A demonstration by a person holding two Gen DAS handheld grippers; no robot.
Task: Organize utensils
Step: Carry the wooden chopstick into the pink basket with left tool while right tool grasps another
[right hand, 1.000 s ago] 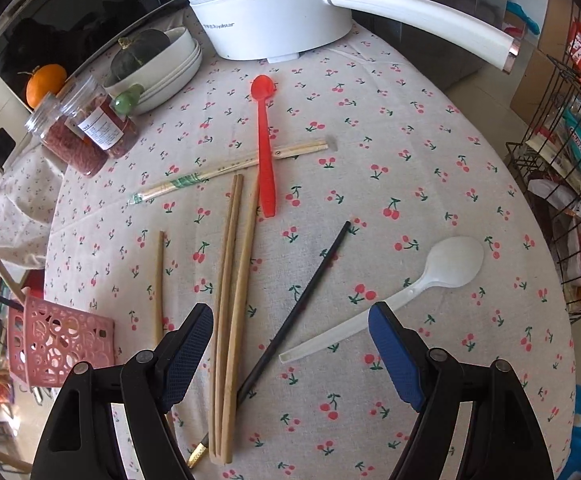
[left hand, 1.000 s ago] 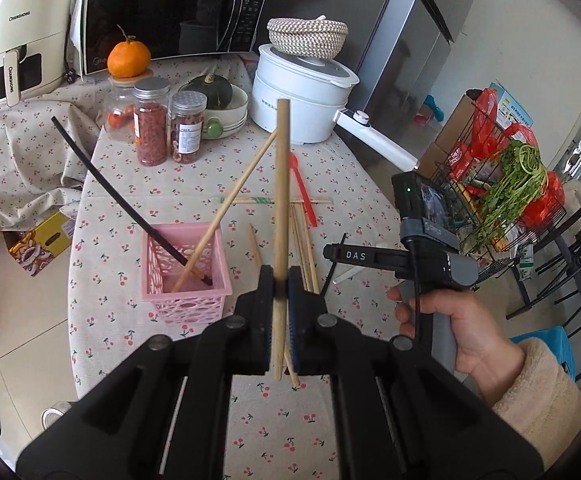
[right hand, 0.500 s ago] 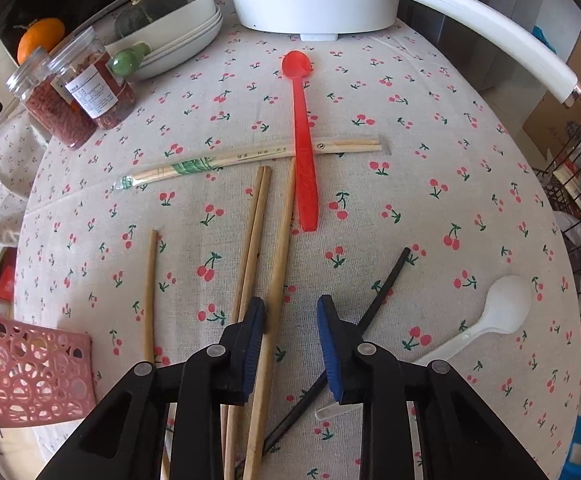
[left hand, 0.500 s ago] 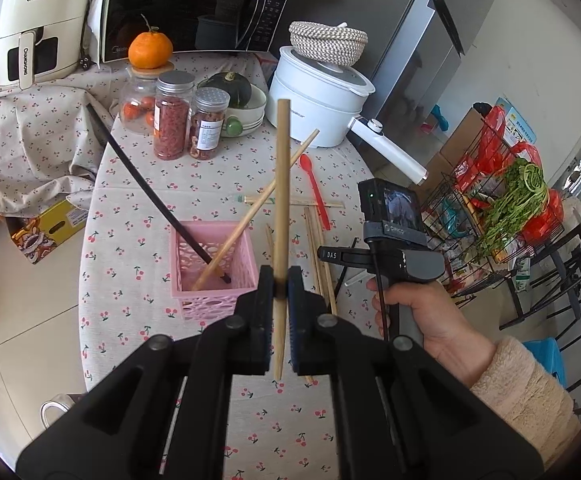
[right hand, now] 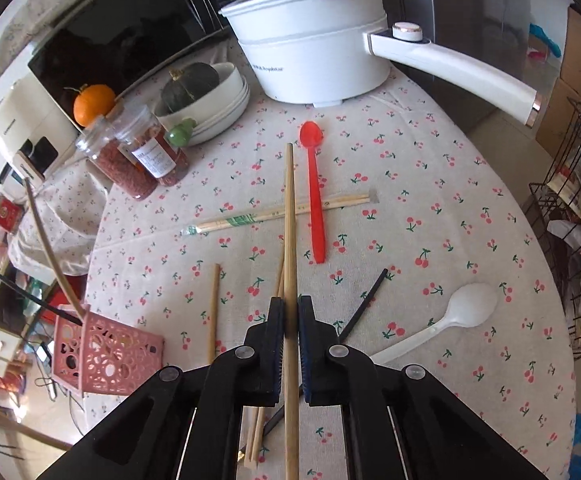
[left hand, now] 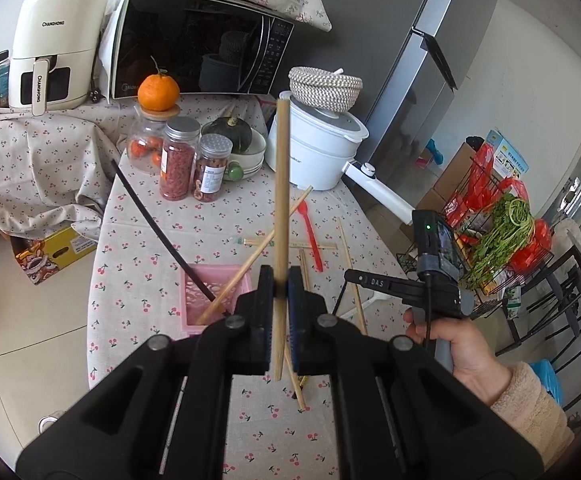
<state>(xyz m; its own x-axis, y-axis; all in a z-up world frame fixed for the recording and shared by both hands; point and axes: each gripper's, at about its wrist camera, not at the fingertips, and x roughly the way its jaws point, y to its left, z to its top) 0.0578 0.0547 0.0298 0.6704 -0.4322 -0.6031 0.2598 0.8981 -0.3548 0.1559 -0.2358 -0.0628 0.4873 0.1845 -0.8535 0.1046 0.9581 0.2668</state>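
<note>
My left gripper (left hand: 280,294) is shut on a wooden chopstick (left hand: 281,184) that stands upright above the cherry-print table. Just beyond it sits the pink basket (left hand: 210,292), holding a black chopstick (left hand: 150,216) and a leaning wooden one (left hand: 268,238). My right gripper (right hand: 288,320) is shut on another wooden chopstick (right hand: 289,216), raised off the cloth. Below it lie a red spoon (right hand: 315,196), a white spoon (right hand: 450,320), a black chopstick (right hand: 364,304), a wrapped chopstick pair (right hand: 250,220) and loose wooden chopsticks (right hand: 212,312). The basket (right hand: 106,352) is at lower left.
A white electric pot (right hand: 310,60) with a long handle, stacked bowls holding a squash (right hand: 210,96) and spice jars (right hand: 142,164) line the table's far side. A wire rack of groceries (left hand: 502,236) stands past the right edge. A person's hand (left hand: 450,340) grips the right tool.
My right gripper has shut on a wooden chopstick and lifted it off the table. My left gripper has drawn back and up with its chopstick, so the basket sits closer under it.
</note>
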